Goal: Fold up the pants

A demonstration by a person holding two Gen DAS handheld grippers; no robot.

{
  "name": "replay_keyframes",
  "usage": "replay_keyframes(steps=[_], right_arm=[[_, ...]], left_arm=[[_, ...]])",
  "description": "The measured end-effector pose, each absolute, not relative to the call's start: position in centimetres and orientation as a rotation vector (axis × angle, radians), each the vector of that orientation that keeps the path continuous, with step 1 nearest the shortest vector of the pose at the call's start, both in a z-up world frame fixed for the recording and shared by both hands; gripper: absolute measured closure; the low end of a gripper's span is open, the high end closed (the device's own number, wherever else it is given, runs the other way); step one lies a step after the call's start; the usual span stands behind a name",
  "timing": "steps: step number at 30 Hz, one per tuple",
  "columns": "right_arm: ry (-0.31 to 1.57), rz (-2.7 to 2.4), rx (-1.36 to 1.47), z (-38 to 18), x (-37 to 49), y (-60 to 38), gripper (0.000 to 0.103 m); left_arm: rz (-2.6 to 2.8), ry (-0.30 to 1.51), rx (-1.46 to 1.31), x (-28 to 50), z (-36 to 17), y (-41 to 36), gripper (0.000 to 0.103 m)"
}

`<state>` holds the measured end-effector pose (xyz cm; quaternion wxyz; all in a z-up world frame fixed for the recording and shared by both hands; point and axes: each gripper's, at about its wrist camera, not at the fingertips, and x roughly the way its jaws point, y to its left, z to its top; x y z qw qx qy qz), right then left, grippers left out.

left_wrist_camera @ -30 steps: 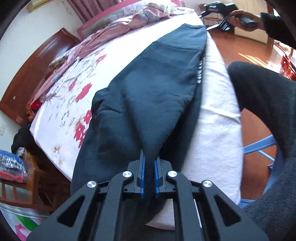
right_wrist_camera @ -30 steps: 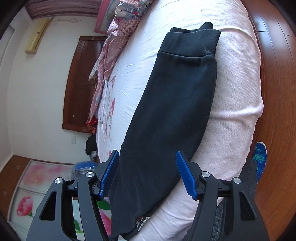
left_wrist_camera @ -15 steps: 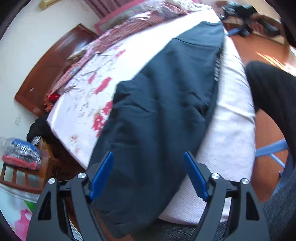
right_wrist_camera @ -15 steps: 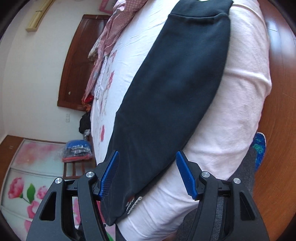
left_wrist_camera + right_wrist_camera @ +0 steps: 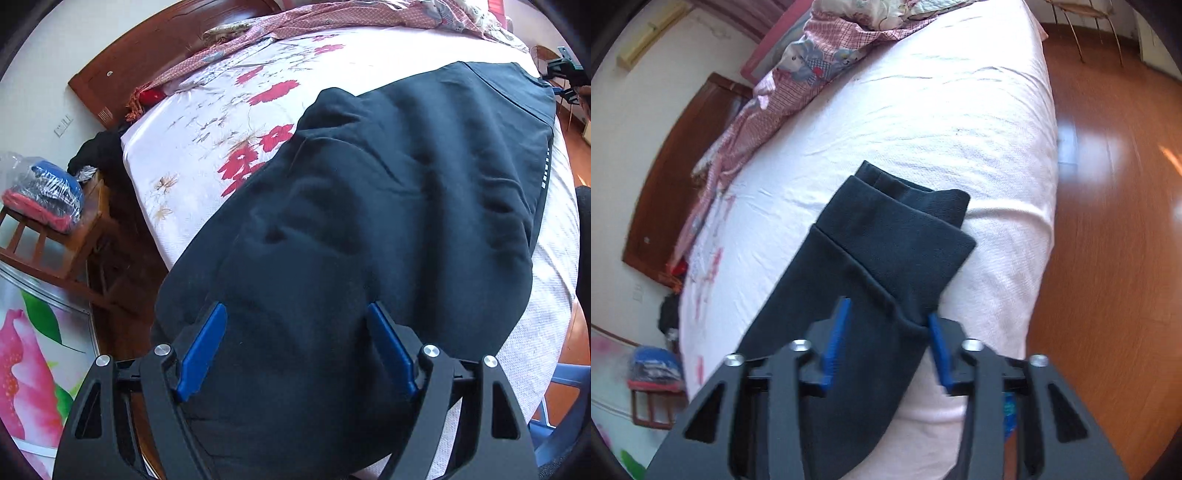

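The left gripper (image 5: 297, 347) stands wide open above the broad upper part of the pants (image 5: 388, 221), its two blue pads on either side of the dark cloth but not pressing it, so it holds nothing. The right gripper (image 5: 886, 345) is at the other end, near the cuffs. Its jaws are also apart — narrower than the left ones — and the leg fabric bunches up between them; whether the pads already touch the cloth, I cannot tell, because this view is a little blurred.

The pants lie lengthwise on the bed (image 5: 923, 122), close to the edge nearest the person. The two legs seem already laid one on the other, since two ribbed cuffs (image 5: 905, 206) sit stacked at the end. Some soft wrinkles remain across the seat and thigh area.

So I judge the first fold — leg over leg — is done. What is left, as I see it, is to bring the cuffs up toward the waistband, and maybe fold once more. A crumpled checked blanket (image 5: 798, 81) lies farther back on the bed, well apart from the pants.
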<state>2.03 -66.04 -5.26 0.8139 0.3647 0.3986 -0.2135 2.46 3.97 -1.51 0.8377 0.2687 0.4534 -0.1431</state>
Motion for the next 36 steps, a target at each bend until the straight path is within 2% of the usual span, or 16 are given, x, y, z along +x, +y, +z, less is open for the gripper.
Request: replay_keyframes(steps=[1,6,9,10,13,15,16,18,19,20,26,32,33,34,36], right_arm=[[0.86,-0.451,0.685,-4.6,2.5,-65.3,0.09],[0.799,-0.491,0.187,0.4,4.1,-59.9,0.092],[0.797,-0.557,0.072,1.4,4.4,-60.1,0.092],[0.821,-0.582,0.082,0.6,4.4,-61.2,0.092],[0.931,-0.561,0.354,-4.4,4.7,-66.3,0.092],[0.917,-0.544,0.473,-5.7,4.5,-66.9,0.092],[0.849,-0.548,0.546,-5.2,3.5,-67.4,0.09],[0.751,-0.563,0.723,-5.1,1.1,-68.8,0.077],[0.749,-0.567,0.807,-5.6,0.1,-69.5,0.06],[0.739,-0.538,0.879,-6.2,-0.7,-70.1,0.057],[0.653,-0.426,1.112,-9.4,-2.3,-71.6,0.056],[0.677,-0.36,0.925,-7.5,1.0,-69.5,0.058],[0.709,-0.367,0.894,-7.5,1.7,-69.4,0.063],[0.724,-0.374,0.881,-7.5,2.1,-69.4,0.074],[0.725,-0.383,0.88,-6.9,2.1,-69.3,0.083]], left_arm=[[-0.299,0.963,0.568,2.6,-1.7,3.9,0.023],[-0.296,0.973,0.551,3.1,-2.1,4.6,0.017],[-0.298,0.972,0.553,3.2,-2.1,4.7,0.017],[-0.298,0.973,0.545,3.3,-2.2,4.7,0.016],[-0.298,0.978,0.515,3.7,-2.5,5.0,0.013],[-0.302,0.978,0.51,3.8,-2.5,5.2,0.013],[-0.302,0.978,0.507,3.8,-2.4,5.2,0.013],[-0.297,0.979,0.502,3.7,-2.4,5.2,0.013],[-0.293,0.977,0.502,3.7,-2.5,5.1,0.013],[-0.291,0.976,0.505,3.7,-2.5,5.1,0.013],[-0.276,0.971,0.537,3.5,-2.0,4.6,0.012],[-0.246,0.936,0.546,2.7,0.0,4.1,0.013],[-0.246,0.931,0.537,2.6,0.4,4.0,0.013],[-0.246,0.925,0.524,2.5,0.9,3.9,0.013],[-0.243,0.907,0.496,2.6,1.8,3.9,0.013]])
